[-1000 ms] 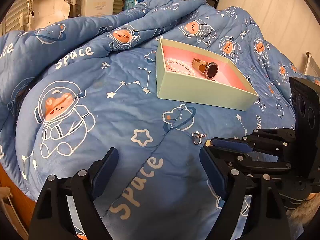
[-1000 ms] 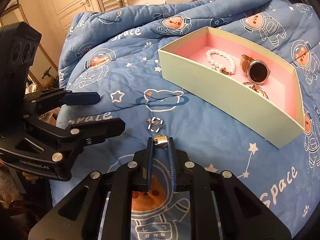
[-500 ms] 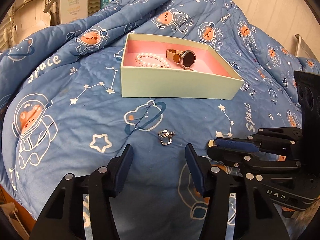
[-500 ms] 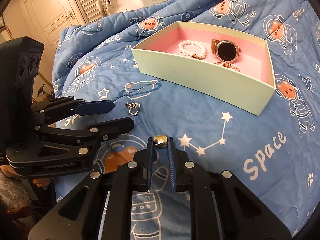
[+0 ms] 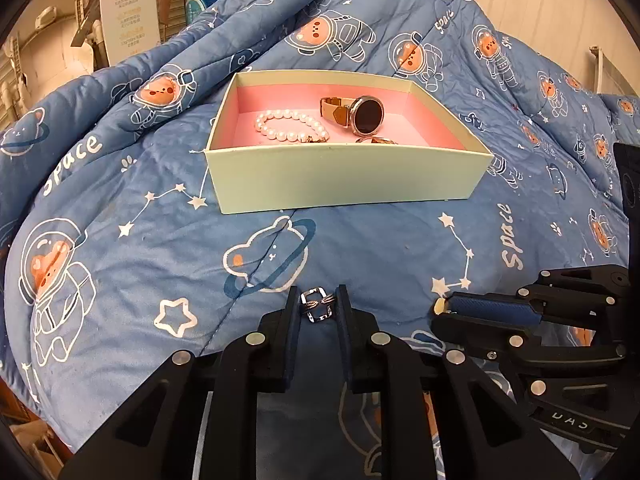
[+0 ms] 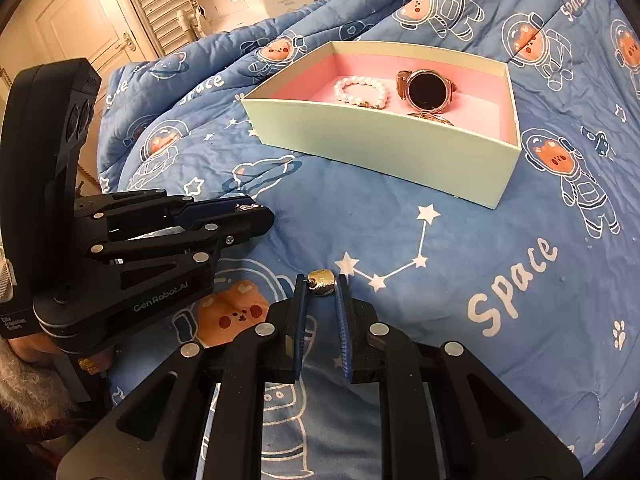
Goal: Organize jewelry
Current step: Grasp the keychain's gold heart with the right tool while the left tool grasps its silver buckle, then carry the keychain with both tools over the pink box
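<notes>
A pale green box [image 5: 344, 178] with a pink inside lies on the blue quilt. It holds a pearl bracelet [image 5: 290, 126], a rose-gold watch [image 5: 362, 115] and a gold piece partly hidden by the front wall. My left gripper [image 5: 317, 305] is shut on a silver ring [image 5: 317, 305] near the quilt. My right gripper [image 6: 321, 286] is shut on a small gold earring [image 6: 322, 282]. In the right wrist view the box [image 6: 384, 148] stands ahead and the left gripper [image 6: 250, 212] is at the left.
The blue space-bear quilt [image 5: 120, 248] covers a rumpled bed and rises in folds behind the box. White cartons [image 5: 128, 16] stand beyond the bed. A door and louvred panels [image 6: 120, 20] are at the far left. The right gripper's body [image 5: 560, 320] is close on the right.
My left gripper moved forward over the silver ring and closed on it. The right gripper kept its hold on the gold earring and shifted slightly relative to the box.
</notes>
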